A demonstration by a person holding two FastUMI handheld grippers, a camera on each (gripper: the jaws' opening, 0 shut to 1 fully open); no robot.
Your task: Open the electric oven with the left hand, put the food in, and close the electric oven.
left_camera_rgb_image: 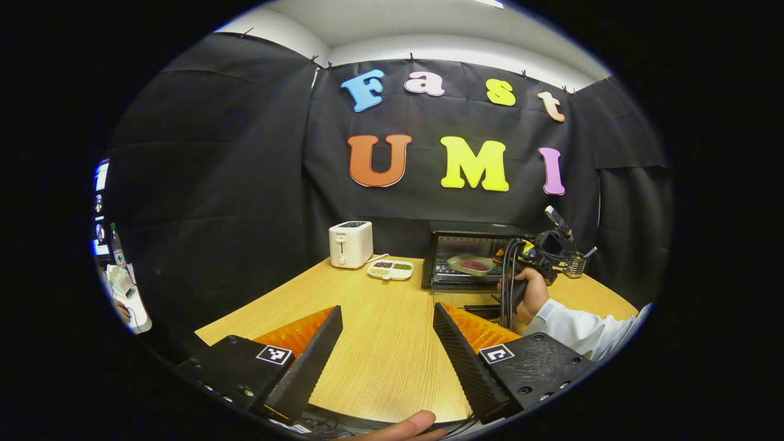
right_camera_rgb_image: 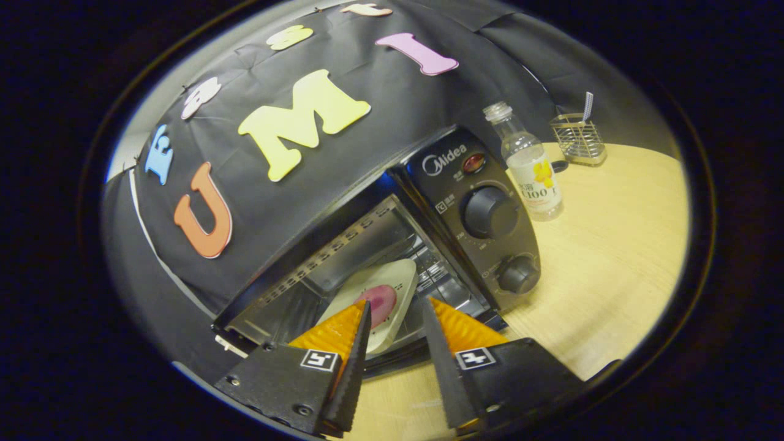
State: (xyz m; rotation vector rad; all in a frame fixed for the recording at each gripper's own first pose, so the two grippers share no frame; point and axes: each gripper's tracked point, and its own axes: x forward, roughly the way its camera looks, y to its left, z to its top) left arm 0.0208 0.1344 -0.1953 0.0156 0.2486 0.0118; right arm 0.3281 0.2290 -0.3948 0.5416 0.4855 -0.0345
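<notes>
The black electric oven (right_camera_rgb_image: 471, 202) stands open at the back of the table, its door folded down. Inside it rests a pale plate (right_camera_rgb_image: 401, 278) carrying a pink piece of food (right_camera_rgb_image: 381, 301). My right gripper (right_camera_rgb_image: 395, 306) is at the oven's mouth, open, with the plate's near rim in the gap between its fingers. From the left gripper view, the oven (left_camera_rgb_image: 471, 229) is at the back right, with the plate (left_camera_rgb_image: 468, 264) inside and a hand holding the right gripper (left_camera_rgb_image: 539, 254) in front of it. My left gripper (left_camera_rgb_image: 386, 309) hovers open over the wooden table (left_camera_rgb_image: 380, 343), holding nothing.
A white toaster (left_camera_rgb_image: 350, 244) and a divided snack dish (left_camera_rgb_image: 390, 269) sit left of the oven. On the oven's right stand a clear bottle (right_camera_rgb_image: 533, 165) and a wire holder (right_camera_rgb_image: 576, 141). A white sleeve (left_camera_rgb_image: 576, 327) crosses the table's right side.
</notes>
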